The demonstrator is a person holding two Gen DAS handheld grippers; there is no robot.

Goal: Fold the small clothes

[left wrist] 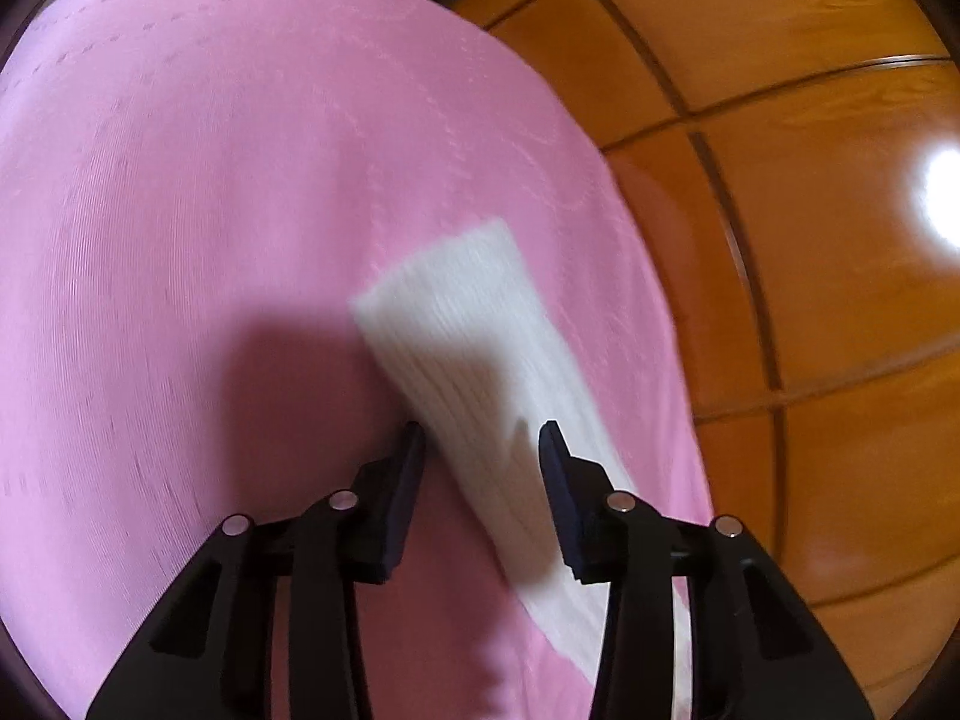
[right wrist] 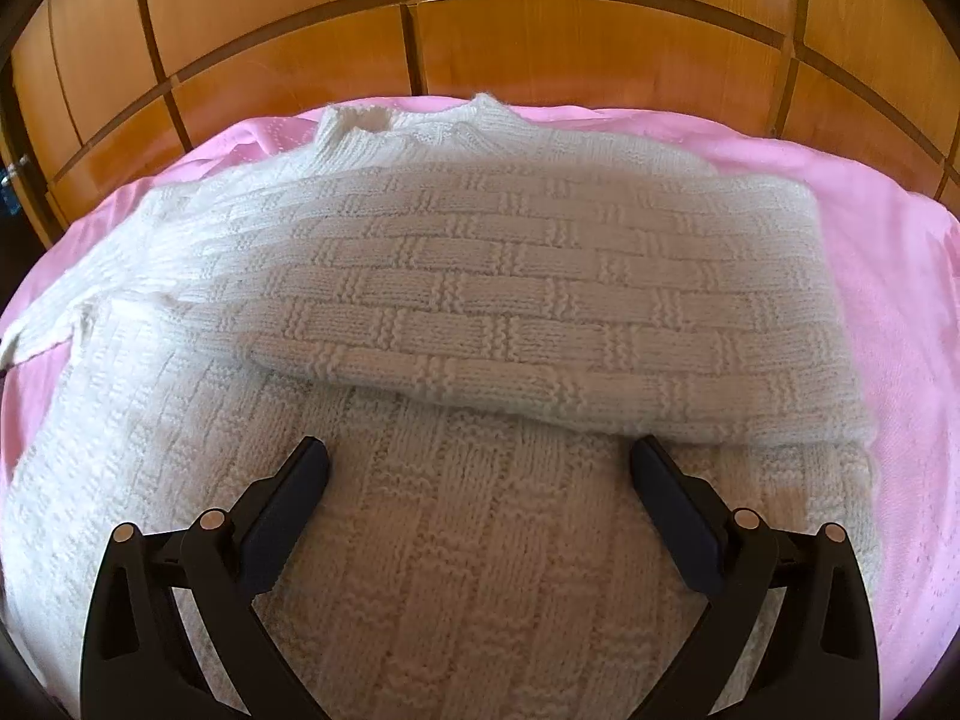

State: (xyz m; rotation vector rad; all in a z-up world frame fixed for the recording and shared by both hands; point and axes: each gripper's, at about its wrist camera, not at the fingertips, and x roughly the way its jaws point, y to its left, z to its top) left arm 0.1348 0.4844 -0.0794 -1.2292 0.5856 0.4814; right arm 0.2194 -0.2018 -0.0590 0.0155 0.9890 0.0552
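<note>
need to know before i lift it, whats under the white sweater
Under the white knit sweater lies a pink cloth, showing all round its edges. What is beneath the sweater's middle is covered.

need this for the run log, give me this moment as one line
stage: sleeve fold | left gripper: open around sleeve cuff | right gripper: open above white sweater | surface: pink sheet

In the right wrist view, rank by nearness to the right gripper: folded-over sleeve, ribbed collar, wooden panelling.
From the right gripper:
1. Folded-over sleeve, lying across the sweater just ahead of the fingertips.
2. Ribbed collar, at the sweater's far end.
3. Wooden panelling, behind the bed.
</note>
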